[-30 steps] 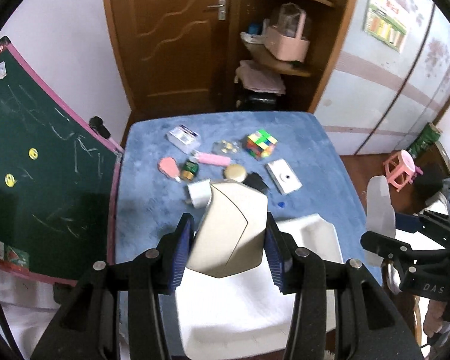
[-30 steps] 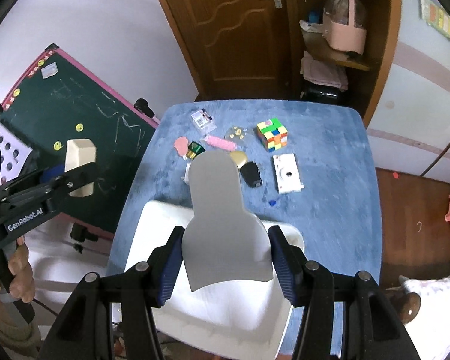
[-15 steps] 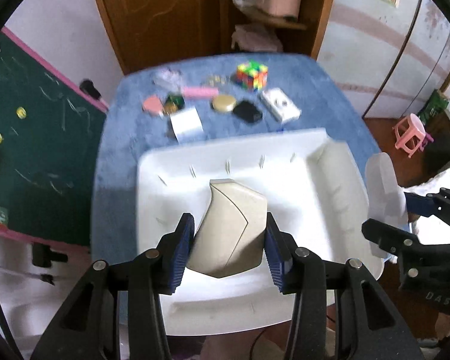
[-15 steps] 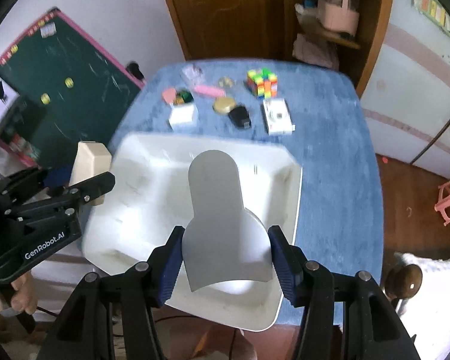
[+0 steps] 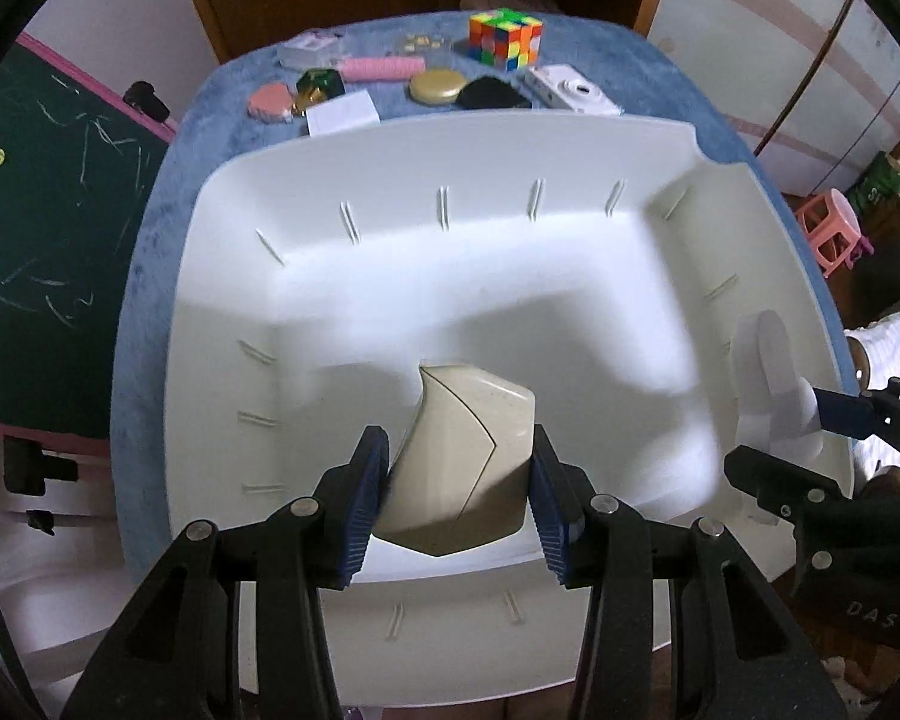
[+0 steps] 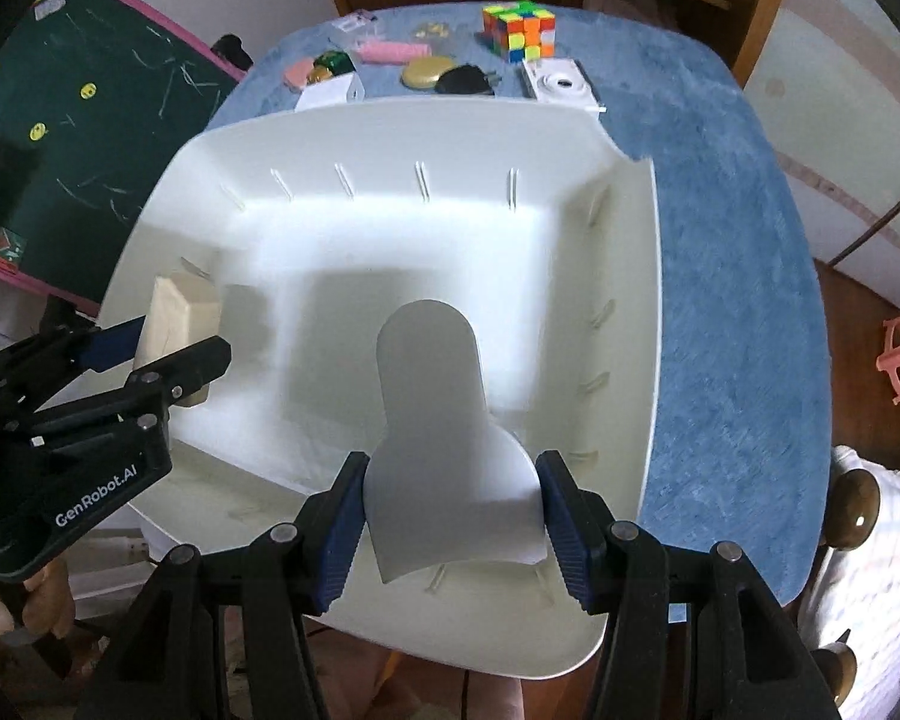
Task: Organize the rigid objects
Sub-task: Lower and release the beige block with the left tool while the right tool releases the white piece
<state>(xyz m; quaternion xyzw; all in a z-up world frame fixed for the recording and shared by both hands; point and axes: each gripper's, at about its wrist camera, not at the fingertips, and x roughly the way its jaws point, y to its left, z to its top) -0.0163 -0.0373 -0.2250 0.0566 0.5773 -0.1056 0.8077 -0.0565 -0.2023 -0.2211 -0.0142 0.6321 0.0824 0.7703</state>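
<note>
My left gripper (image 5: pixel 457 495) is shut on a beige angular block (image 5: pixel 465 468), held over the near part of a large white bin (image 5: pixel 390 276). My right gripper (image 6: pixel 453 516) is shut on a white scoop-shaped piece (image 6: pixel 444 438), over the same bin (image 6: pixel 570 312). The block also shows in the right wrist view (image 6: pixel 180 312), and the scoop in the left wrist view (image 5: pixel 768 372). The bin's floor is bare.
Beyond the bin on the blue table (image 6: pixel 720 240) lie a Rubik's cube (image 5: pixel 505 36), white camera (image 5: pixel 570 90), gold disc (image 5: pixel 437 86), black object (image 5: pixel 491 97), pink cylinder (image 5: pixel 381 68), white card (image 5: pixel 342 113). A green chalkboard (image 5: pixel 48 228) stands left.
Both grippers have come down and closer over the bin with their objects held. The bin now fills most of both views.
</note>
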